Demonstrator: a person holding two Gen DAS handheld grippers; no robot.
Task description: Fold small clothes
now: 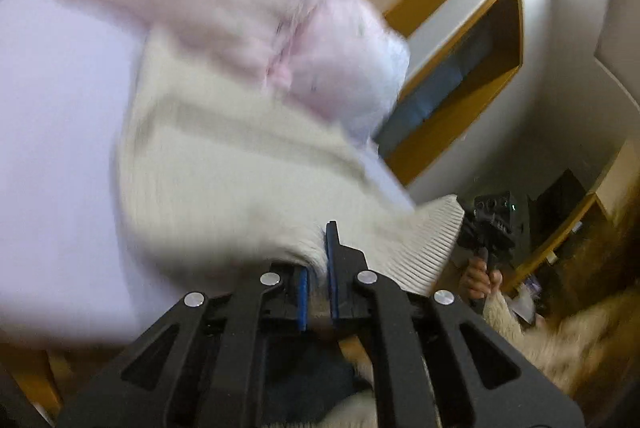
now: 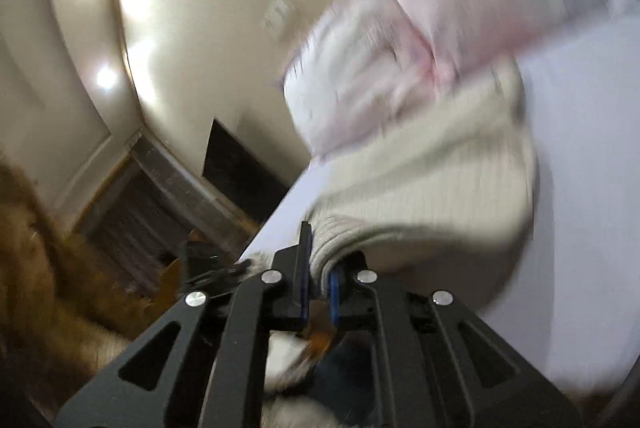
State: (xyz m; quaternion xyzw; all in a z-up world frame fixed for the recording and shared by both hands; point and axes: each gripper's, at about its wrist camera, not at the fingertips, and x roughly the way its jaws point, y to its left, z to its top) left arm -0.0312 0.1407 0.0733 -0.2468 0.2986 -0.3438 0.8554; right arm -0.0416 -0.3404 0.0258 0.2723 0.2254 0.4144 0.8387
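Observation:
A cream ribbed knit garment [image 1: 224, 171] hangs between both grippers over a white table [image 1: 52, 131]. My left gripper [image 1: 318, 264] is shut on one edge of it, near its ribbed hem [image 1: 432, 240]. My right gripper [image 2: 318, 260] is shut on another edge of the same garment [image 2: 432, 187]. Both views are blurred by motion. A pile of pink and white clothes [image 1: 256, 11] lies on the table beyond the garment, also in the right wrist view [image 2: 420, 39]. The right gripper shows small in the left wrist view [image 1: 494, 224], held by a hand.
The white table's edge [image 2: 276, 220] runs diagonally in the right wrist view. Beyond it are a beige wall [image 2: 224, 27], a dark fireplace opening [image 2: 236, 163] and a wood-framed opening [image 1: 472, 67]. A furry sleeve [image 1: 532, 340] sits low right.

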